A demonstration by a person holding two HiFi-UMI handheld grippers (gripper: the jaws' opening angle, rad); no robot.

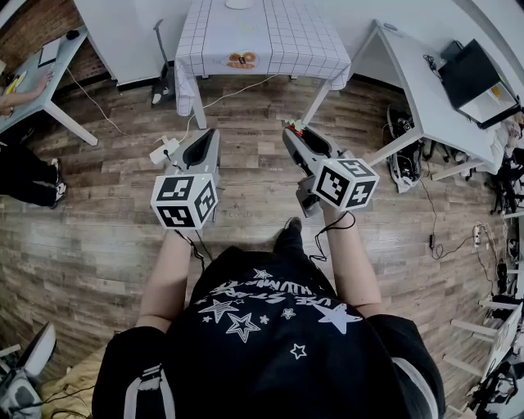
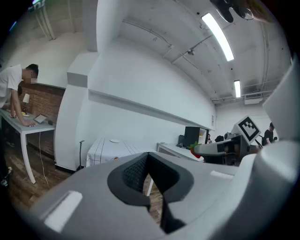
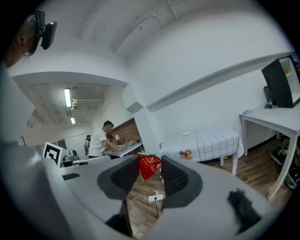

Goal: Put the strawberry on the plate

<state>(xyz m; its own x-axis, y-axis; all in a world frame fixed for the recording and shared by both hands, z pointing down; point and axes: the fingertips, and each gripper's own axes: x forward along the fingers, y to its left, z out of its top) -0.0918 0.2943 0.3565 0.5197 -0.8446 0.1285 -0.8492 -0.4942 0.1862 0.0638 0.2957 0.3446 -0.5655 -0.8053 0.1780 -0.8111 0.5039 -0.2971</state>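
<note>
In the head view the strawberry (image 1: 295, 129) is only a red-green speck at the tip of the right tongs (image 1: 296, 141). The right gripper view shows it plainly, clamped between their pads, well short of the far desk (image 1: 262, 37). The left tongs (image 2: 149, 159) are together and empty. The plate (image 1: 238, 4) on that desk is cut off by the head view's top edge.

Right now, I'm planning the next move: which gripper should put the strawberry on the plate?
Right: the right gripper holds the strawberry between its jaws; the left gripper is shut and empty.
</note>
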